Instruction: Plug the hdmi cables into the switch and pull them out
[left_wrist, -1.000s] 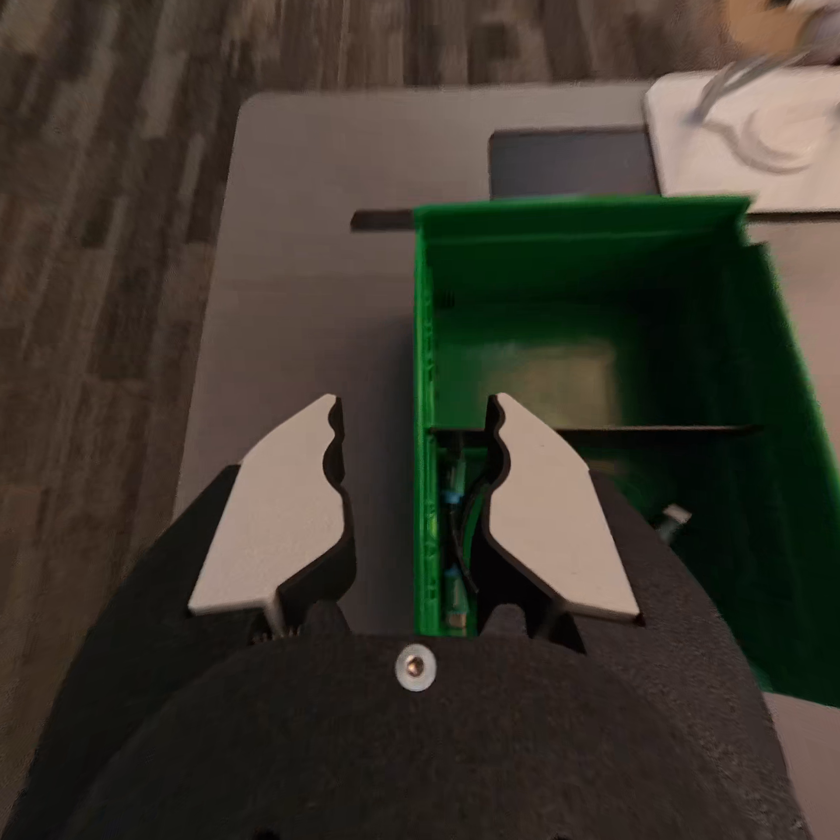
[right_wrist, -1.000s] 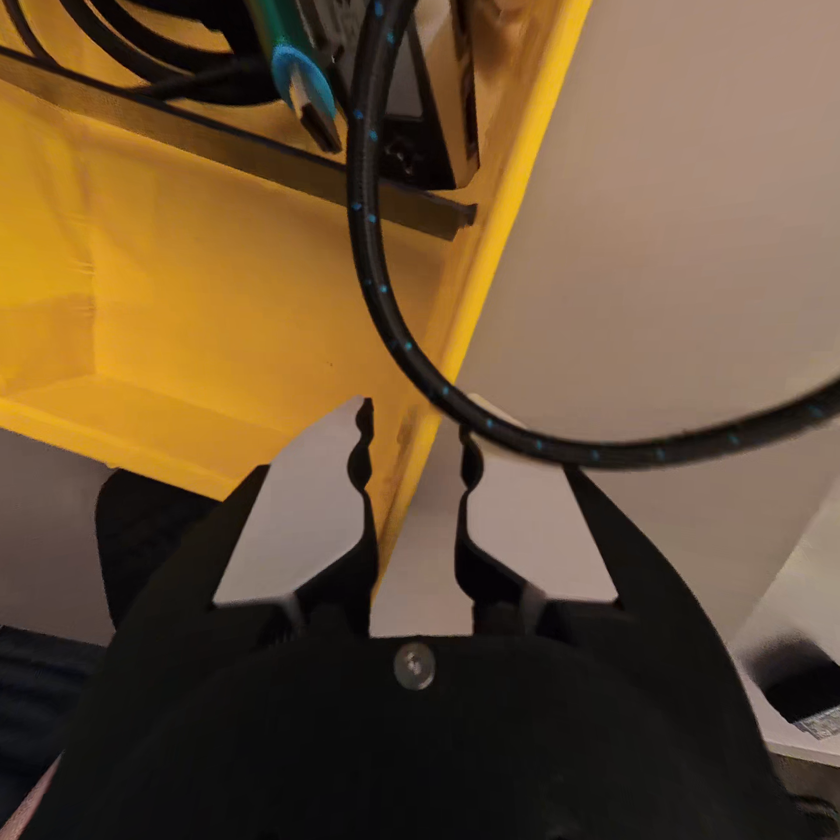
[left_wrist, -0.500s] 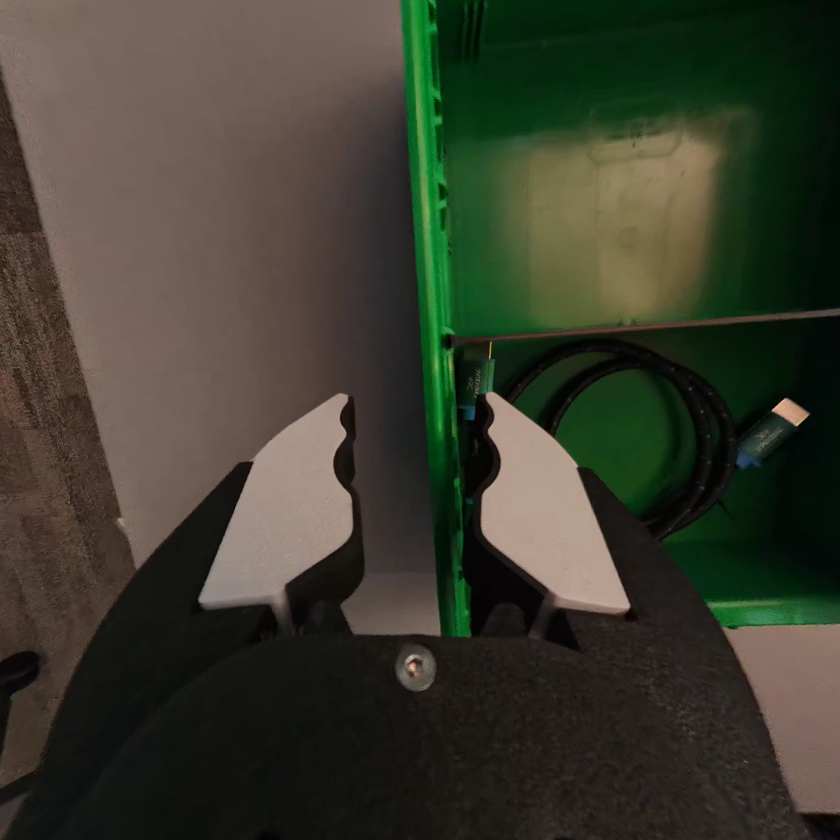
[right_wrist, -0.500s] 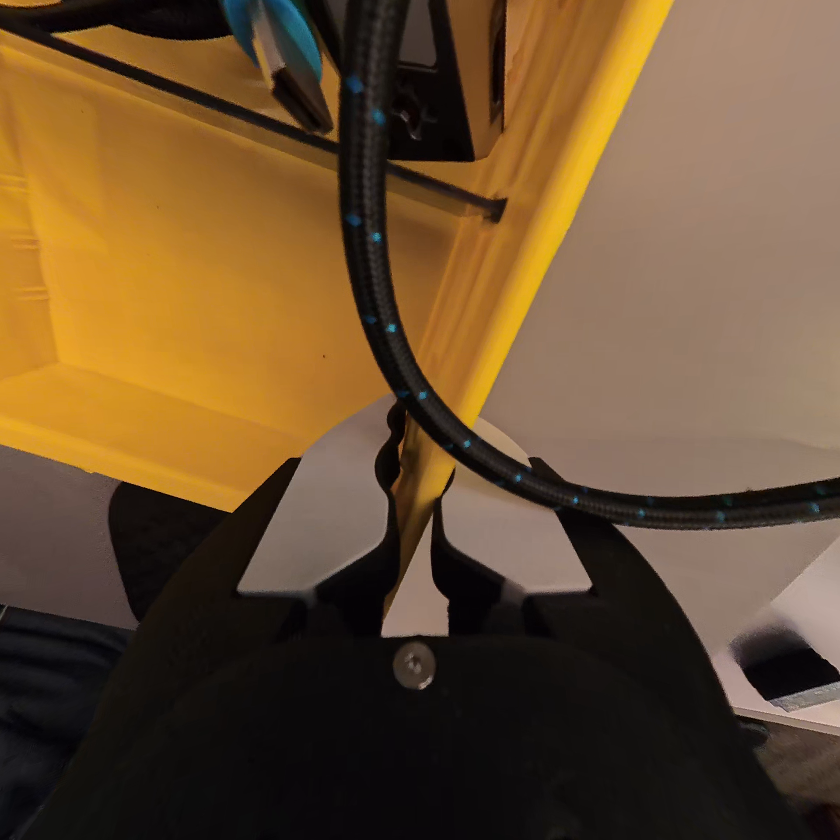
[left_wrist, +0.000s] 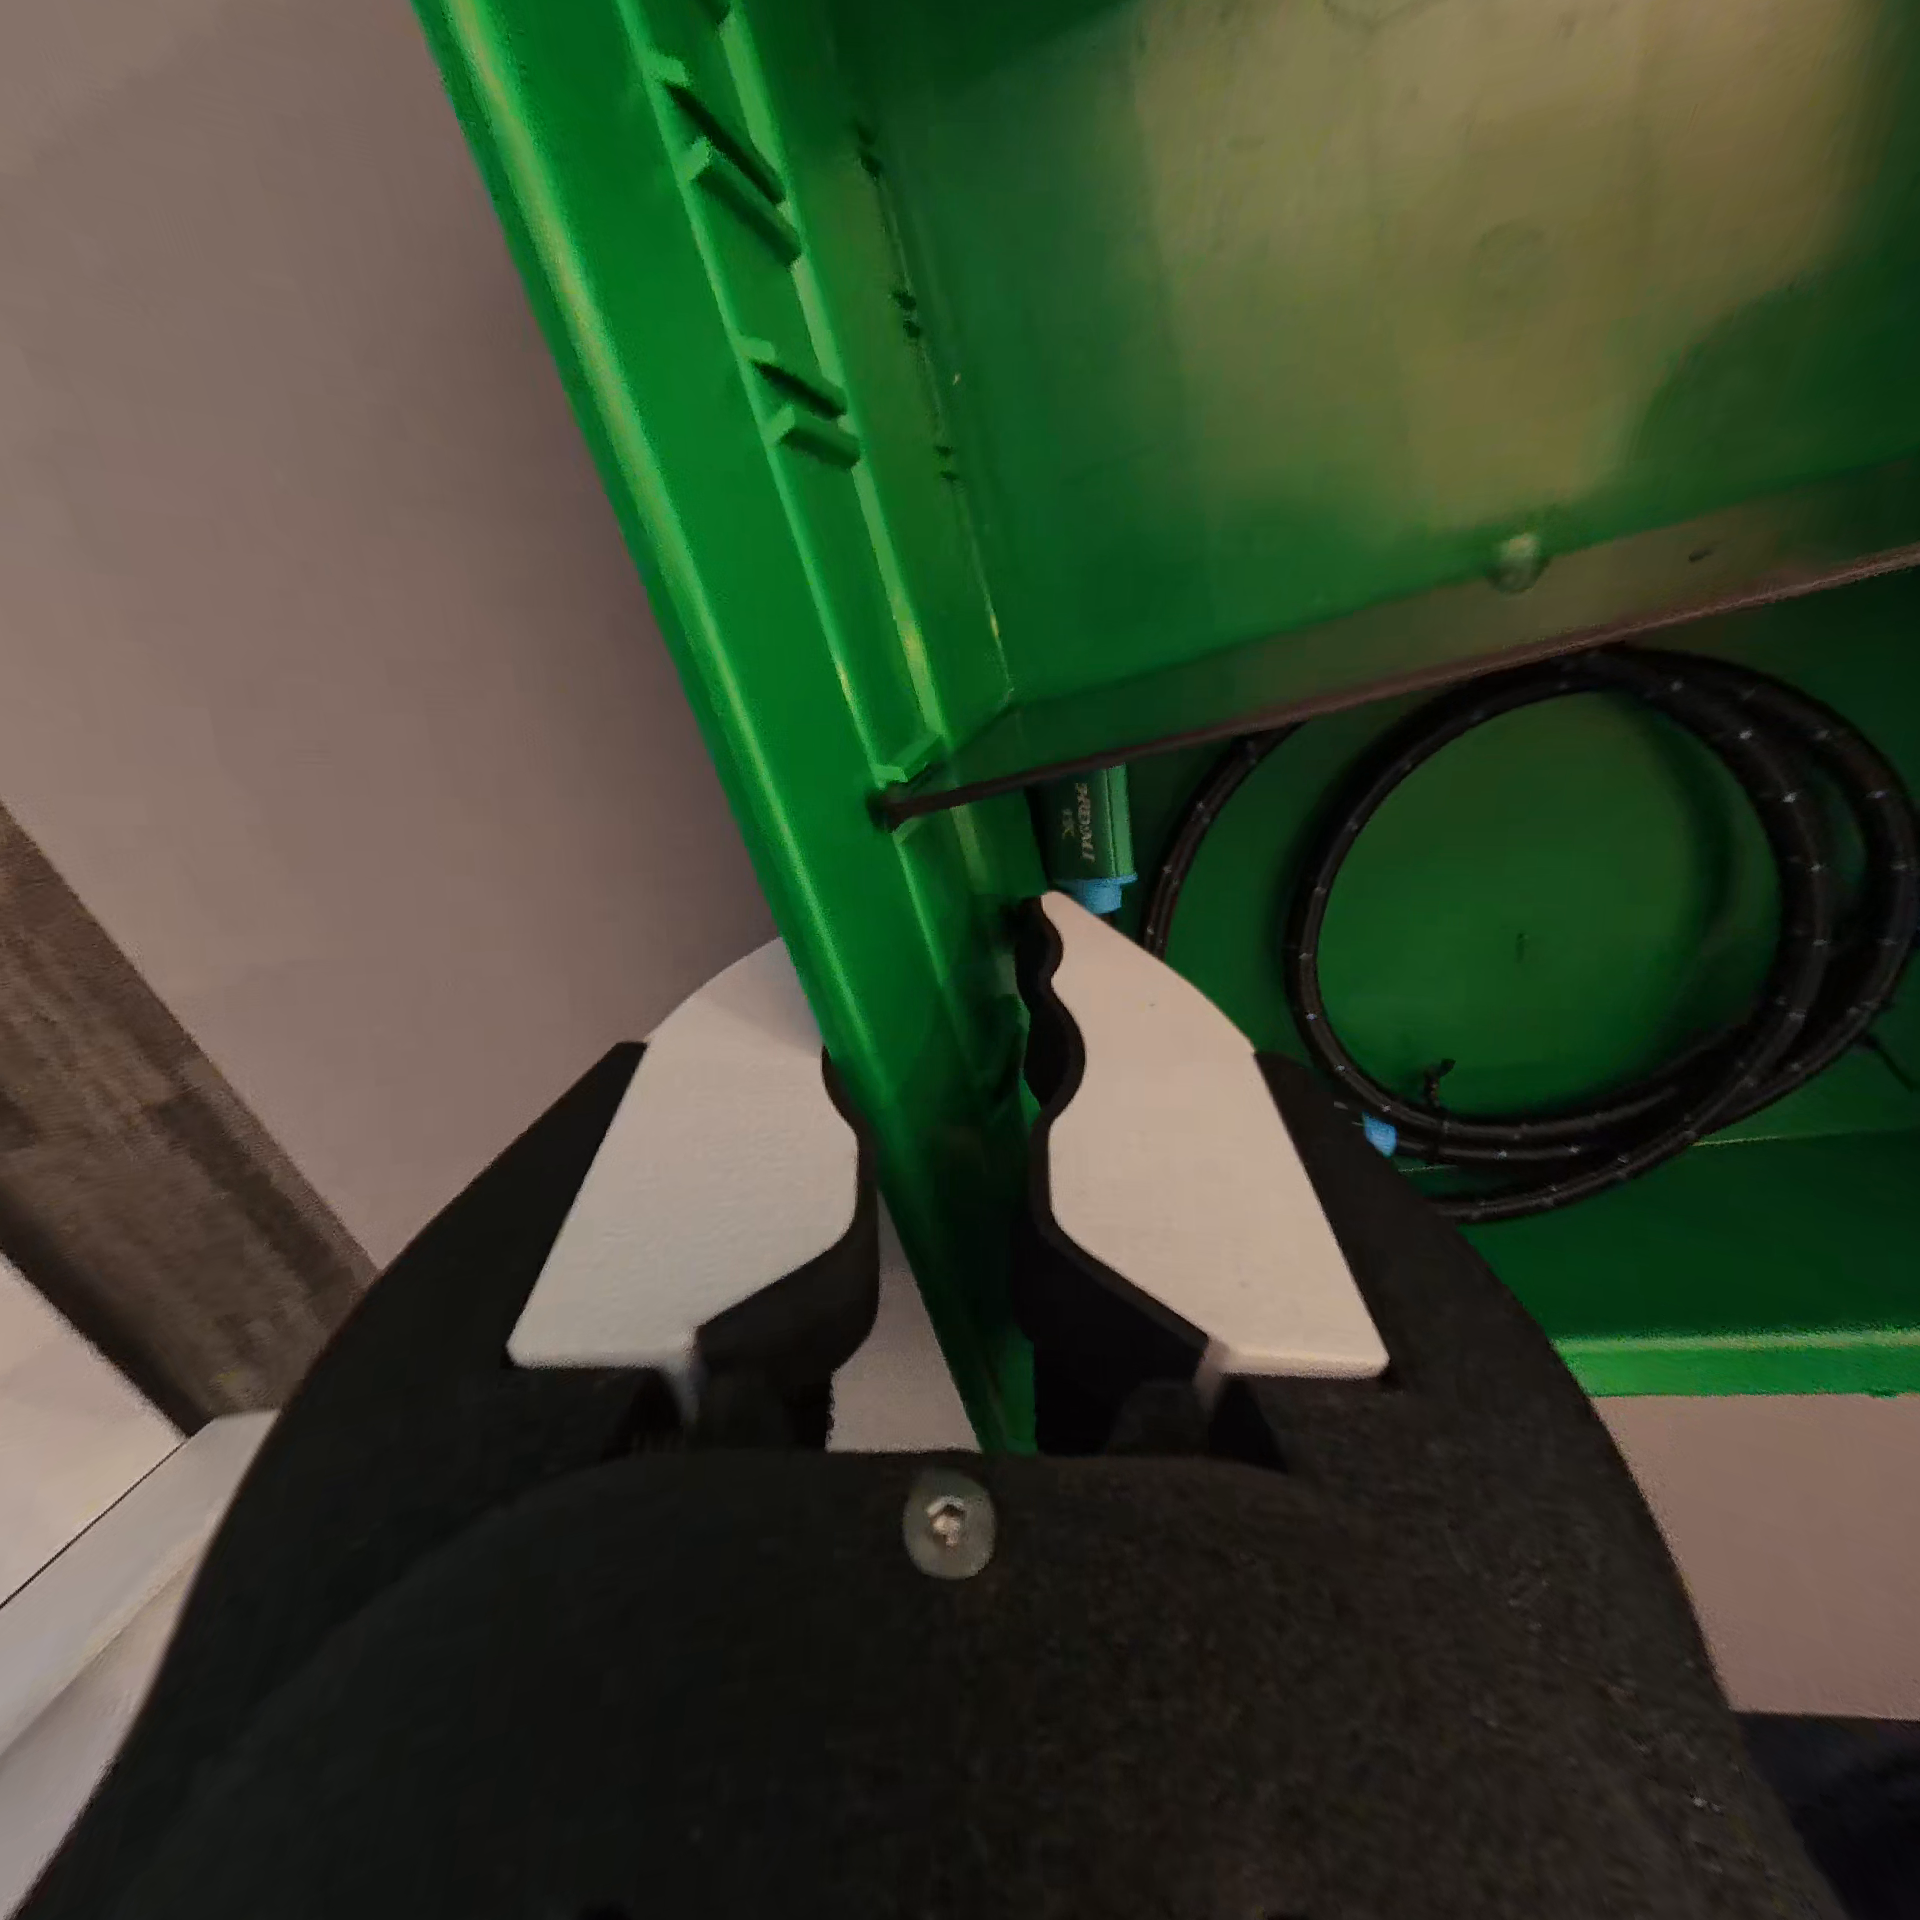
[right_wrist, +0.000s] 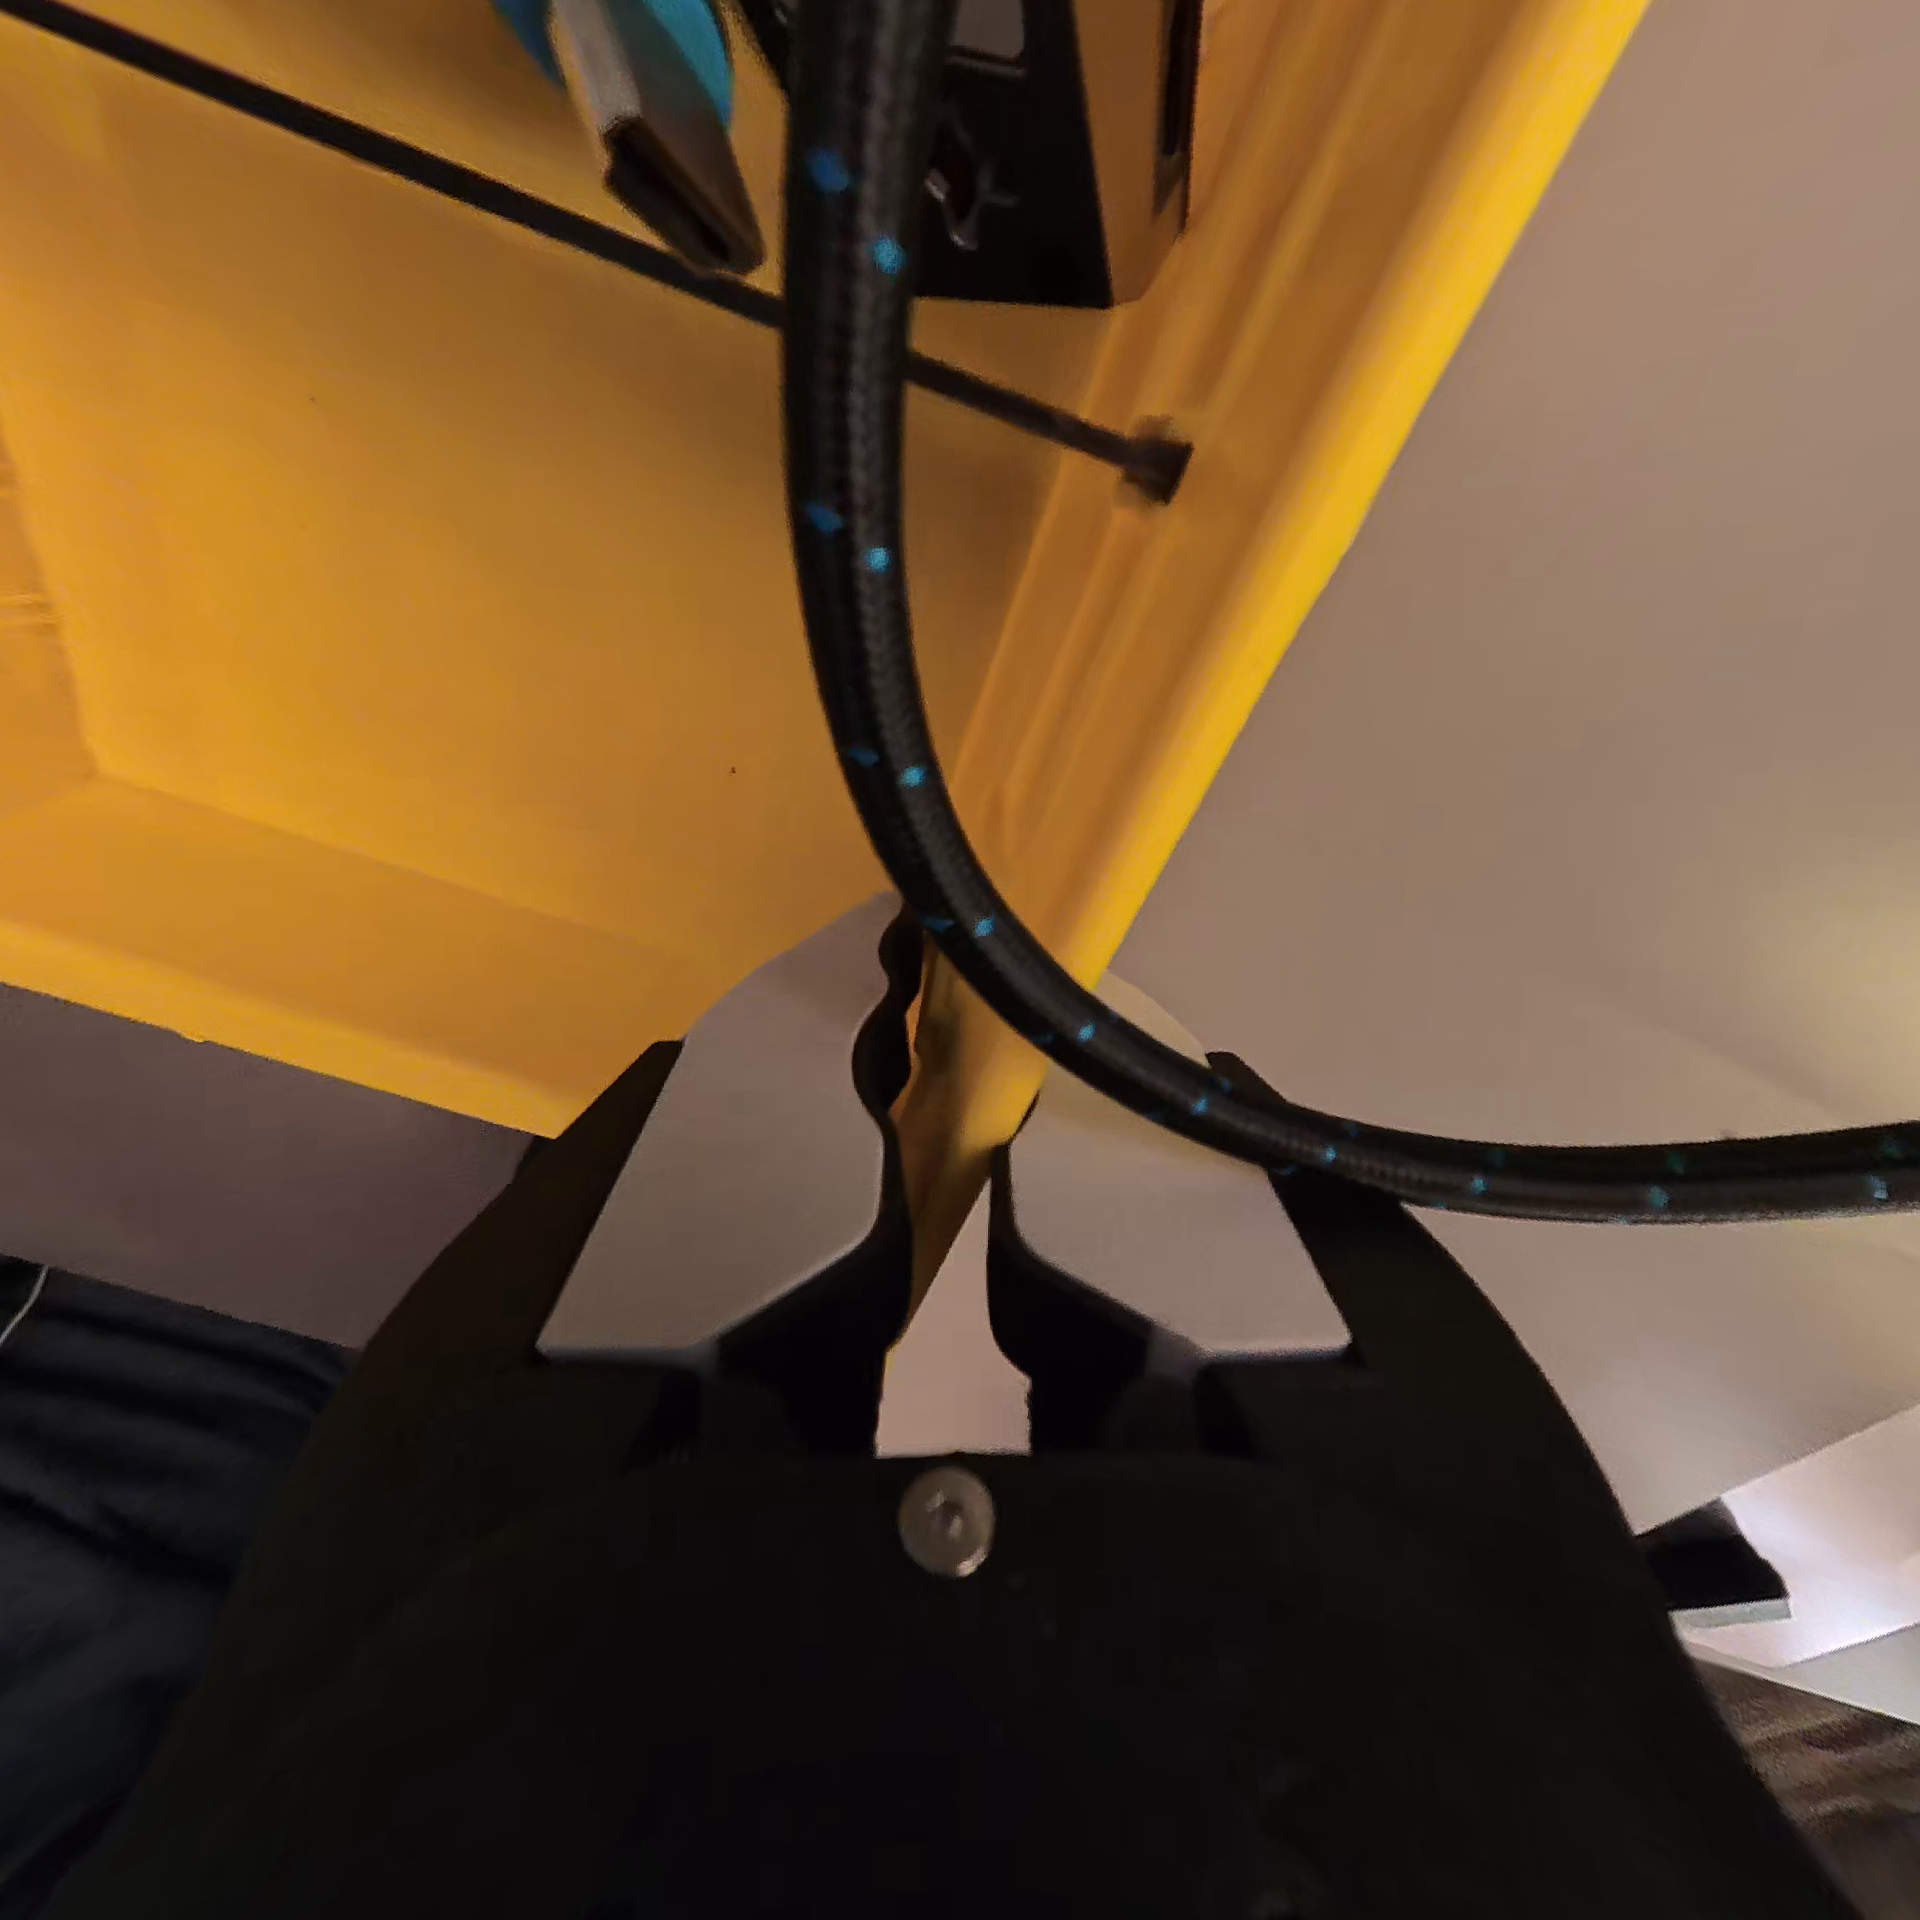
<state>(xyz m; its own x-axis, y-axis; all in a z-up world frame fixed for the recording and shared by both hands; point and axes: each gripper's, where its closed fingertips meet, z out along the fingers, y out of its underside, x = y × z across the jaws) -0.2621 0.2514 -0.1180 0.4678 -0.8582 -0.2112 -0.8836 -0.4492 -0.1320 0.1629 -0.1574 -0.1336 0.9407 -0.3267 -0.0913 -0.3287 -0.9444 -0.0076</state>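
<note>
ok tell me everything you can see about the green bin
The green bin looks like moulded plastic with ribbed slots along its side wall. A thin dark divider splits it: the far compartment looks empty, the near one holds a coiled black braided cable with a green-shelled plug. The left claw is shut on its side wall, one finger outside, one inside.

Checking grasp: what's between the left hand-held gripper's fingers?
Left wrist view: the green plastic bin's side wall sits between the left hand-held gripper fingers, clamped.
</note>
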